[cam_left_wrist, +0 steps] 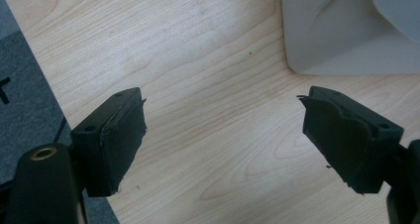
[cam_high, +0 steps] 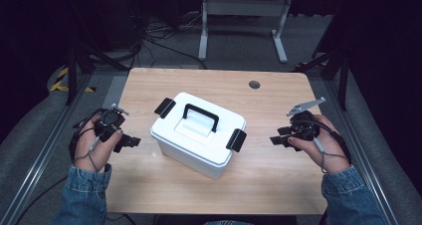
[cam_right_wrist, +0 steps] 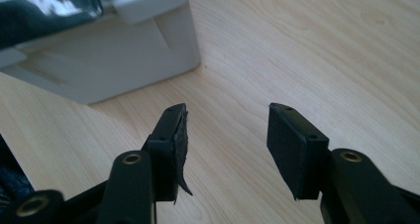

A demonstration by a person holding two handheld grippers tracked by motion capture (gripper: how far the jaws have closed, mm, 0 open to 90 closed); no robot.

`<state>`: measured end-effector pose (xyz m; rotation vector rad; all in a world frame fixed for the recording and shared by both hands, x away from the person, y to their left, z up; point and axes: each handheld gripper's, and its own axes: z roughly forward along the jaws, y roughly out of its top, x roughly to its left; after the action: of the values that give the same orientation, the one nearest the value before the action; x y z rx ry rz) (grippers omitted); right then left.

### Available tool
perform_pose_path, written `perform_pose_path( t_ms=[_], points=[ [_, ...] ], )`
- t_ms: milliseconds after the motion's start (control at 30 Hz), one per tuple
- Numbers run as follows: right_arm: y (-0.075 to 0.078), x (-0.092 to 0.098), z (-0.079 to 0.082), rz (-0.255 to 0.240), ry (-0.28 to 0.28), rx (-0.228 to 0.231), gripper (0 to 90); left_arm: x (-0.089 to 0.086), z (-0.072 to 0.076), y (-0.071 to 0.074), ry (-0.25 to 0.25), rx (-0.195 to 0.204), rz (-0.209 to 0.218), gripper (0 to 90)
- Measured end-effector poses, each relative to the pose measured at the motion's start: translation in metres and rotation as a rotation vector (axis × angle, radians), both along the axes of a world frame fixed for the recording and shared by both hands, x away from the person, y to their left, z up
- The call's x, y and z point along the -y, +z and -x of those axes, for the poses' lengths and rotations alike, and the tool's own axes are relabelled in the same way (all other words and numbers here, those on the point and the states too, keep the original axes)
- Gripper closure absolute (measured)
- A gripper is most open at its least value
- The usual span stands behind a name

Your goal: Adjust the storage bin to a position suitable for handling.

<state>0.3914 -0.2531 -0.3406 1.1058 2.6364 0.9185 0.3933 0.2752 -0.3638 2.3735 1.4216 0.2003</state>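
A white plastic box (cam_high: 196, 140) with a black carry handle (cam_high: 200, 116) and a black latch (cam_high: 236, 140) at each end stands in the middle of the wooden table (cam_high: 278, 105). My left gripper (cam_high: 130, 141) hovers left of the box, open, nothing between its jaws; its own view has the left gripper (cam_left_wrist: 223, 135) over bare wood, the box's corner (cam_left_wrist: 341, 35) ahead to the right. My right gripper (cam_high: 277, 135) is right of the box, open and empty. In its own view the right gripper (cam_right_wrist: 225, 135) points past the box's end wall (cam_right_wrist: 114, 60) and glossy latch (cam_right_wrist: 47, 11).
A round cable hole (cam_high: 254, 84) sits near the table's far edge. Grey floor, cables and a white desk frame (cam_high: 244, 16) lie beyond. Metal rails (cam_high: 40, 160) run along both sides. Bare wood surrounds the box.
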Motion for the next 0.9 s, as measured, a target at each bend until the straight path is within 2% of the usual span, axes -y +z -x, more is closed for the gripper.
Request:
perform_pose_path(
  t_ms=[333,400,500,600,900],
  points=[
    [0.026,-0.029,-0.007,-0.003,0.041,0.026,51.0,-0.001,-0.001,-0.001,-0.002,-0.01,0.009,17.7],
    [0.03,-0.033,-0.008,-0.017,0.041,0.026,51.3,-0.001,-0.001,-0.001,-0.002,-0.011,0.014,17.7],
    [0.038,-0.043,-0.009,-0.07,0.051,0.02,52.1,-0.001,-0.002,-0.001,-0.002,-0.01,0.013,17.7],
    [0.044,-0.056,-0.009,-0.075,0.078,0.027,52.5,0.0,-0.003,-0.001,-0.014,-0.006,0.005,17.7],
    [0.047,-0.097,-0.019,-0.094,0.149,0.014,53.2,0.001,-0.003,-0.001,-0.018,-0.01,0.008,17.6]
  ],
)
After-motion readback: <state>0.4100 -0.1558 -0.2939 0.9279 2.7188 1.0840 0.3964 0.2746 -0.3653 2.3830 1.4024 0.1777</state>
